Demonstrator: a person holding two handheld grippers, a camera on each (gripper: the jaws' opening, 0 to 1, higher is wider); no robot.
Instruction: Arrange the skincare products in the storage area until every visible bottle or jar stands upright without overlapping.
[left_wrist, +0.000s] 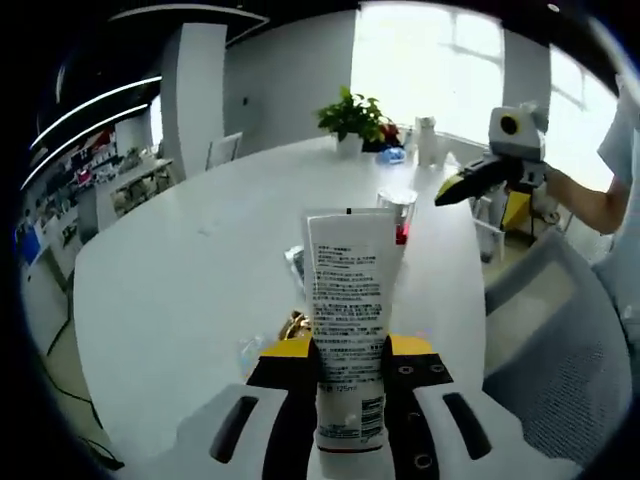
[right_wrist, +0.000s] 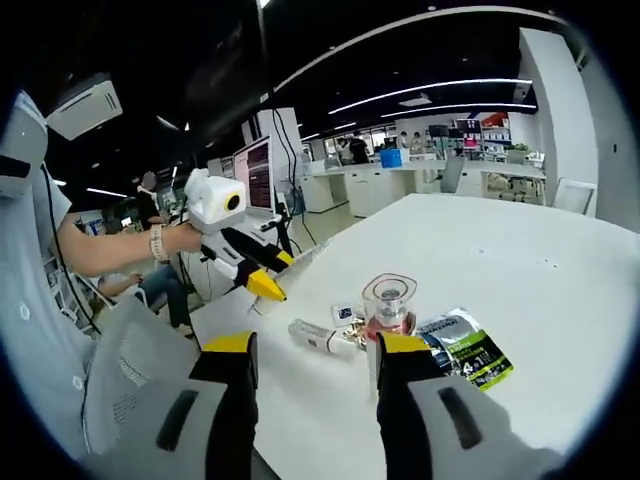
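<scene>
Left gripper view. My left tool (left_wrist: 348, 372) is clamped on a white tube (left_wrist: 349, 330), its two jaws pressing the tube's lower third from either side. The tube's long axis runs straight forward along the jaws, flat crimped end farthest from me, printed text facing the camera; I cannot see its lowest end. Ahead of the tube's far end and slightly to its right stands a clear-capped bottle (left_wrist: 399, 212) on the white table (left_wrist: 200, 270); a small clear item (left_wrist: 294, 262) lies just left of the tube. The right tool (left_wrist: 468, 184) hangs well ahead and to the right, over the table's edge, away from the bottle.

Right gripper view. My right tool (right_wrist: 312, 365) stands wide apart and holds nothing. The clear-capped bottle (right_wrist: 388, 305) stands upright just ahead of the right-hand jaw, nearly in line with it rather than between the jaws. A small clear bottle (right_wrist: 322, 337) lies on its side ahead of the gap, long axis crosswise to the jaws. A green-and-black sachet (right_wrist: 465, 350) lies flat to the right of the upright bottle. The left tool (right_wrist: 256, 268) shows ahead and to the left; from here I cannot tell its state.

Judgement: the coming move turns on the tube's axis, which must swing upright before it is set down, and the left tool already has it.
</scene>
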